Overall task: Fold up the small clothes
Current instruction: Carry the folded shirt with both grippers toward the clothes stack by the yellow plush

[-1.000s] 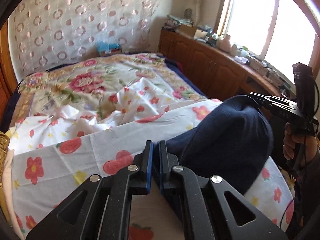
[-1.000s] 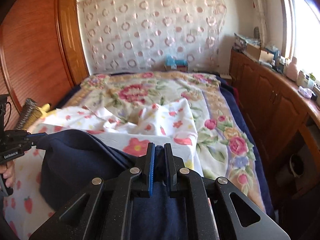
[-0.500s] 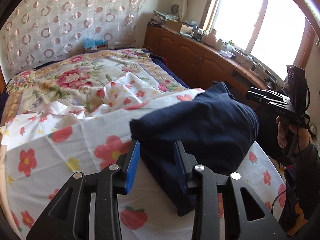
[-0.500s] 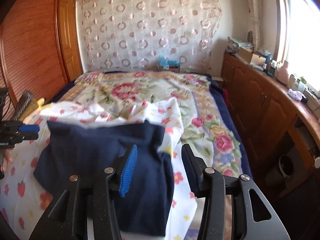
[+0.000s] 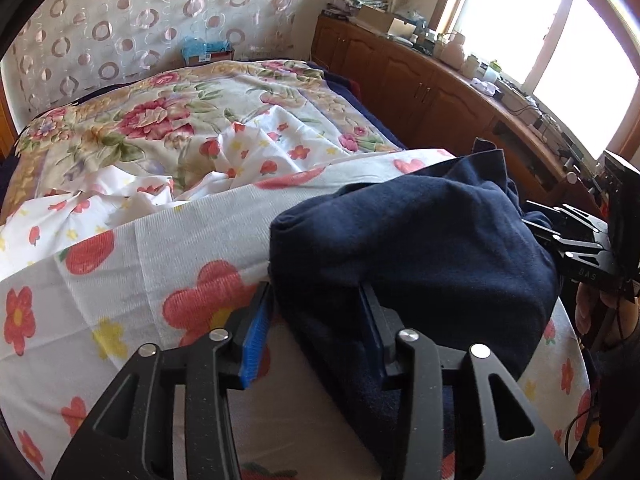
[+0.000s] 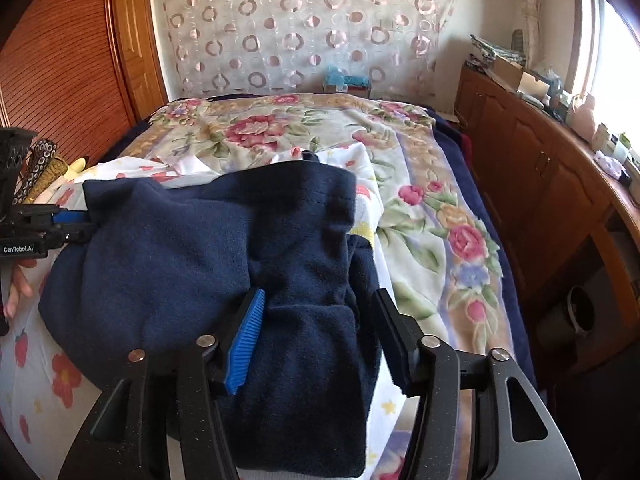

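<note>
Since a second ago both grippers have let go and spread; the navy garment (image 5: 420,240) now lies folded on the flowered sheet (image 5: 120,264). The left gripper (image 5: 316,316) stands wide at lower centre, straddling the cloth's near left edge; the right gripper (image 6: 316,320), equally wide, straddles its right end. The garment's long axis runs between them. Only the right wrist view shows the layered fold (image 6: 312,336).

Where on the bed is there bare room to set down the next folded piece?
Free: the flowered sheet left of the navy garment, ahead of the open left tongs; also the floral bedspread strip right of it, toward the wooden cabinets. Crowded: the rumpled white cloth behind, and the garment beneath the open right tongs.
</note>
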{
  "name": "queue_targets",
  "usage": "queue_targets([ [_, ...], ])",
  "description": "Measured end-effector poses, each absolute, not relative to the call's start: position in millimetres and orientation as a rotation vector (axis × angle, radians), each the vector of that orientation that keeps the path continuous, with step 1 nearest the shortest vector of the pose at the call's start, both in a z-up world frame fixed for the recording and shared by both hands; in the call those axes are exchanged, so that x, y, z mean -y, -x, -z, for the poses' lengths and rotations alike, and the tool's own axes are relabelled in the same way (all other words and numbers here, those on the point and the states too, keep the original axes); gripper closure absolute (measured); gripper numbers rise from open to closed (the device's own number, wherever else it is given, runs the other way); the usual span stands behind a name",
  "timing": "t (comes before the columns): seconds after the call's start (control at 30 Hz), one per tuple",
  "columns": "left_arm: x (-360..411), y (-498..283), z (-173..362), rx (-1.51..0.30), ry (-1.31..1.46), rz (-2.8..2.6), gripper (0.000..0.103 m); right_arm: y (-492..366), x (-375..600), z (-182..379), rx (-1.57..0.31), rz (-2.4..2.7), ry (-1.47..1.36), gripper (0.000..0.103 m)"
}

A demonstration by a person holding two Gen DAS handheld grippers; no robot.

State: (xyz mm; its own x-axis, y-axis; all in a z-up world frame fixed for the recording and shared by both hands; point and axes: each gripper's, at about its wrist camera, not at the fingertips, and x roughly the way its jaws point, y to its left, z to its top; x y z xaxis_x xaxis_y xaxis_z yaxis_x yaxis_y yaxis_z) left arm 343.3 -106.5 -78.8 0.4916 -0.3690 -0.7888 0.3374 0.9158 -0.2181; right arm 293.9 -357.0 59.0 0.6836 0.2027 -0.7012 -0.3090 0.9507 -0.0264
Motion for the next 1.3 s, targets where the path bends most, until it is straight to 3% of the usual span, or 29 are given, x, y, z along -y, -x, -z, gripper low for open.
queue_targets([
  [0.53,107,-350,80,-0.980,0.051,0.480,0.052,-310,379,-47,-0.821,-0.417,-0.007,0.040],
  [0.67,110,-347,79,-0.981,0.063,0.532,0.075,-310,379,-47,-0.809,-0.452,-0.003,0.056],
  [0.9,115,-331,60,-0.886,0.017,0.529,0.085,-312,377,-41,-0.808,-0.485,0.005,0.077],
  [1.13,98,-298,14,-0.741,0.058,0.521,0.087,-301,366,-56,-0.729,-0.435,0.097,0.076],
  [1.2,92,-293,7,-0.730,0.060,0.512,0.087,-305,366,-55,-0.725,-0.417,0.101,0.058],
  [1.3,82,-298,13,-0.758,0.041,0.485,0.087,-318,363,-47,-0.750,-0.457,0.086,0.053],
])
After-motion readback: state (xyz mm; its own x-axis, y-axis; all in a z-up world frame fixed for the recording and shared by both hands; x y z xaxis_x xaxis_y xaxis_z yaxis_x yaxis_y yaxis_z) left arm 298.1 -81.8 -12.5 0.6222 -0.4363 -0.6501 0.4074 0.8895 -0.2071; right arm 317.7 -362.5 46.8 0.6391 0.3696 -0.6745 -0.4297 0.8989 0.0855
